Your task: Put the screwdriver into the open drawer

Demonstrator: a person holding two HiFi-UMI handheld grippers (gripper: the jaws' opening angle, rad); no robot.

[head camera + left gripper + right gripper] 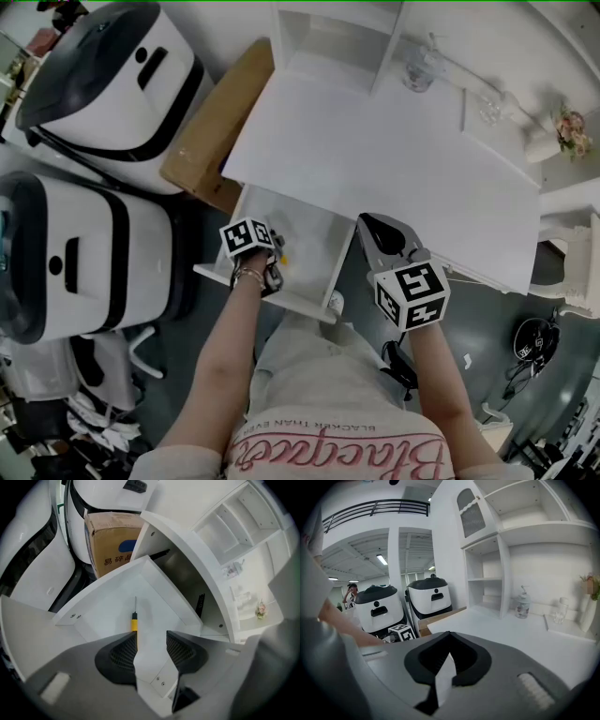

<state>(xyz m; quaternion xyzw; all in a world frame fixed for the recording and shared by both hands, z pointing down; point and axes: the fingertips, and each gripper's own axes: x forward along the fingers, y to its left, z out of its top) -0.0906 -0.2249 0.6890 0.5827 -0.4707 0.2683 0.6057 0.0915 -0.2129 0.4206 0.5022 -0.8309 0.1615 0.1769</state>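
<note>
Judging from how things lie, the main step looks done. The screwdriver rests flat on the floor of the open drawer, with its yellow handle nearest the camera and its thin shaft pointing toward the drawer's far corner. The left gripper hangs over it with its jaws partly apart and only bare drawer floor between them. The near end of the handle slips out of sight behind the left jaw, but neither pad appears to press on it, so I take the tool to be released.

In the head view, a fleck of yellow shows inside the drawer just beside the left gripper. The right gripper is off to the side by the front edge of the white desk, with its jaws closed tip to tip on nothing.

What seems left is small: clearing the left gripper from the drawer (the task never asks for the drawer to be pushed shut).
</note>
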